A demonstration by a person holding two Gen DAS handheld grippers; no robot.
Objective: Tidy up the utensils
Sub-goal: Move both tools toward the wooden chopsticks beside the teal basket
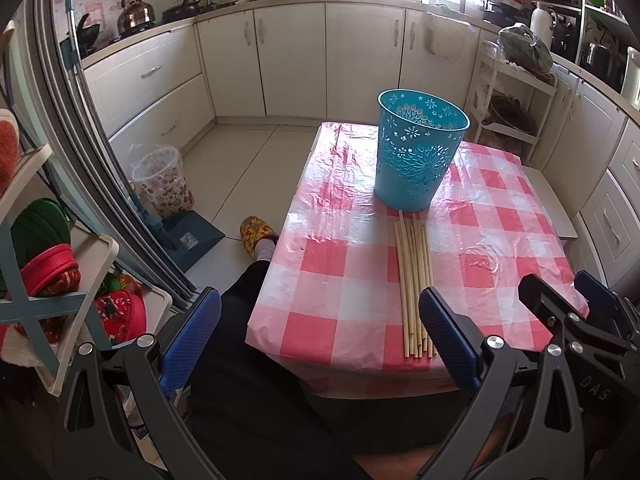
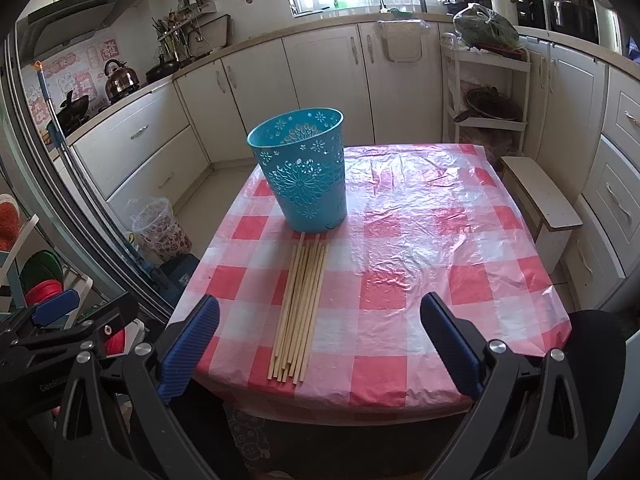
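I hold two grippers, one in each hand, and both are wide apart with nothing in them. My left gripper (image 1: pixel 320 344) hangs off the near left edge of the desk (image 1: pixel 500 232), over my lap. My right gripper (image 2: pixel 320 344) hangs just before the near edge of the desk, pointing at the middle.

The chopsticks (image 2: pixel 300 312) lie flat in a neat bunch on the checked cloth. Their far tips come right up close to the blue bucket (image 2: pixel 304 176), and their near ends almost reach the near edge of the desk. The bucket stands upright and I can see nothing in it yet.

I think the job is to pick up the sticks and drop them in the bucket. Nothing has gone in yet, so I am at the very start.

To do it well, I would move my right gripper a little to the left, so the bunch sits between the two blue fingers. I would come down near the near ends and squeeze across the sticks, not along them. The sticks are thin and smooth and may roll or slip out. So I would squeeze slowly and lift gently. Then I would tip them up and let them slide into the bucket. My left gripper could steady the bucket, as it looks light and might tip.
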